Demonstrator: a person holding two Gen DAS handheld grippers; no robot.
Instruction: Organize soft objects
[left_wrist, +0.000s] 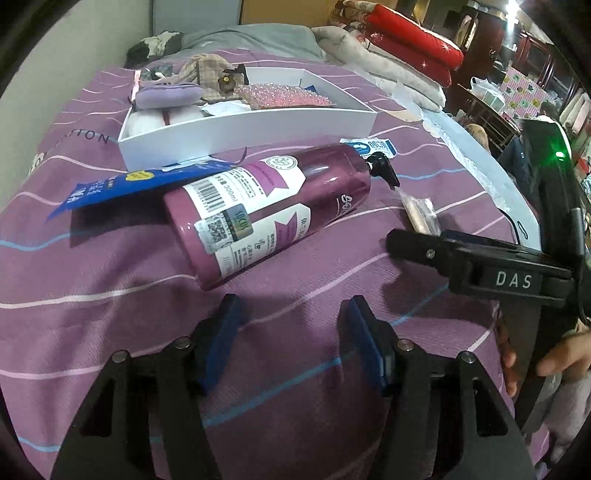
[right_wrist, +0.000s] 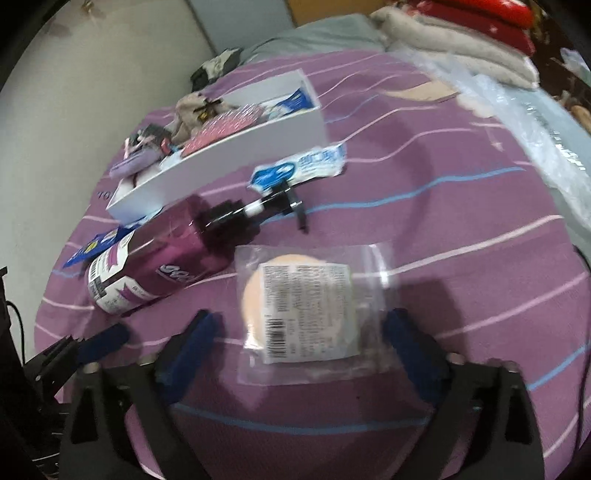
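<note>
Low in the right-wrist frame my wide-open right claw (right_wrist: 301, 341) straddles the bagged puff (right_wrist: 301, 314) on the bed (right_wrist: 461, 258): light, squashy, slick plastic, so I'd pinch across the pad's middle.

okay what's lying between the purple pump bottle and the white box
A blue packet, its end tucked under the purple pump bottle, reaching toward the white box; left wrist view.
</note>
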